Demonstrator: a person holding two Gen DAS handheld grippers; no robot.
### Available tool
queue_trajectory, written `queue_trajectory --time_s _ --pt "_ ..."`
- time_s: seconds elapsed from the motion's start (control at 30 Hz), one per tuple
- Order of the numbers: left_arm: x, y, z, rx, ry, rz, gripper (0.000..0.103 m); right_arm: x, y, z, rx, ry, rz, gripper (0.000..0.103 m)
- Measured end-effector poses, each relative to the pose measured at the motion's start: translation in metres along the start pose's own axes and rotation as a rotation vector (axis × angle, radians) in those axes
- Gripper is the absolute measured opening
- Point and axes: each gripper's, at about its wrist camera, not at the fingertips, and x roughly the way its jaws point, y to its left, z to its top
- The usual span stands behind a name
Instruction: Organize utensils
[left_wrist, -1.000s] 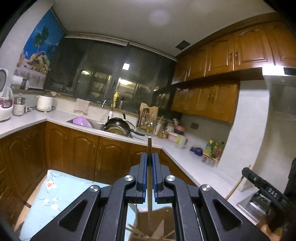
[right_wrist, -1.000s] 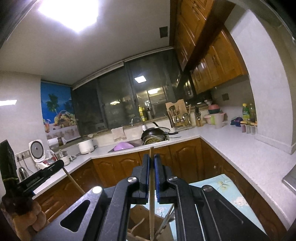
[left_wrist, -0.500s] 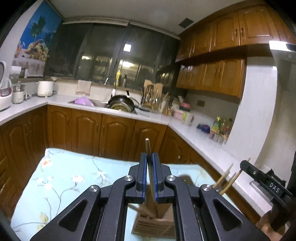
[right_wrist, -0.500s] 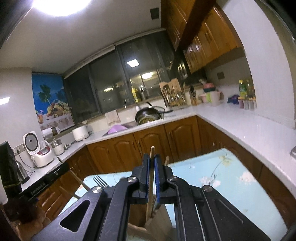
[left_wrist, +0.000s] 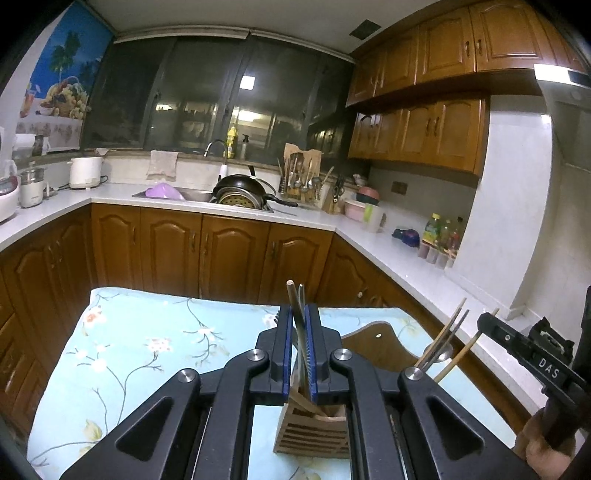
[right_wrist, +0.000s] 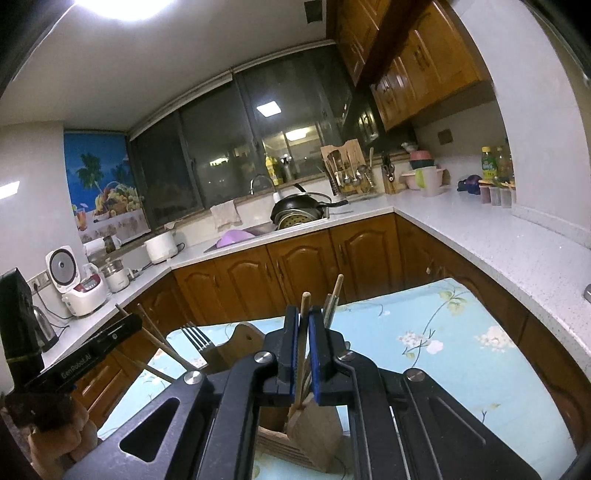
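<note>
Left tool (left_wrist: 298, 347) clamped on a thin wooden chopstick (left_wrist: 294, 314), stick standing nearly upright between the blue pads, tip poking above them, a second slimmer utensil just beside it in the same grip line; whether that one is pinched too, cannot tell. Right tool (right_wrist: 303, 350) likewise closed on a wooden chopstick of its own (right_wrist: 303, 325), tilted slightly, lower end reaching down into a wooden utensil holder (right_wrist: 314, 417). The same slatted holder (left_wrist: 314, 432) shows below the left tool, sitting on a worktop covered with a pale blue floral cloth (left_wrist: 140, 350). More sticks and a fork (right_wrist: 197, 338) lean out of the holder's other compartments. Each tool appears at the edge of the other's view, held by a hand (right_wrist: 59, 439) at the grip. Behind: brown wooden cabinets (left_wrist: 229, 251), white counter, sink with a black pan (left_wrist: 243, 188) and a purple bowl (left_wrist: 164, 192), dark window above. Rice cooker (right_wrist: 79, 284) on the far counter.
</note>
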Motion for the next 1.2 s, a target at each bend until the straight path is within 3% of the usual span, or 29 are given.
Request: queue_trajectory --time_s 0.2,0.33,0.4,0.47,0.5,0.6,0.73,0.77,0.83,0.93,1.2 --pt "-0.002 0.000 -0.001 0.000 0.011 0.000 0.005 0.000 0.000 0.001 0.010 0.012 0.004 0.007" --pt "-0.005 -0.001 0.002 0.000 0.011 0.000 0.006 0.000 -0.001 0.001 0.020 0.015 0.008 0.014" --pt "-0.007 -0.002 0.001 0.001 0.012 0.000 0.017 -0.002 -0.004 0.001 0.033 0.013 0.006 0.021" --pt "-0.011 -0.003 0.001 0.000 -0.002 0.004 0.026 -0.006 -0.007 0.002 0.051 0.004 0.012 0.038" --pt "-0.015 -0.003 0.002 -0.001 -0.009 0.005 0.031 -0.010 -0.008 0.002 0.060 -0.004 0.015 0.042" --pt "-0.021 -0.003 -0.001 -0.011 -0.018 0.010 0.041 -0.023 -0.010 0.004 0.075 -0.030 0.019 0.052" --pt "-0.039 -0.001 -0.006 -0.029 -0.037 0.007 0.051 -0.040 -0.014 0.004 0.095 -0.054 0.033 0.076" --pt "-0.044 0.000 -0.009 -0.034 -0.039 0.011 0.057 -0.044 -0.014 0.003 0.098 -0.059 0.036 0.081" --pt "-0.056 0.002 -0.015 -0.045 -0.047 0.027 0.071 -0.053 -0.015 -0.001 0.102 -0.062 0.045 0.084" --pt "-0.075 0.005 -0.028 -0.066 -0.052 0.041 0.079 -0.065 -0.015 -0.010 0.097 -0.060 0.054 0.090" --pt "-0.126 0.011 -0.069 -0.126 -0.016 0.057 0.084 -0.098 -0.011 -0.055 0.078 0.002 0.053 0.092"
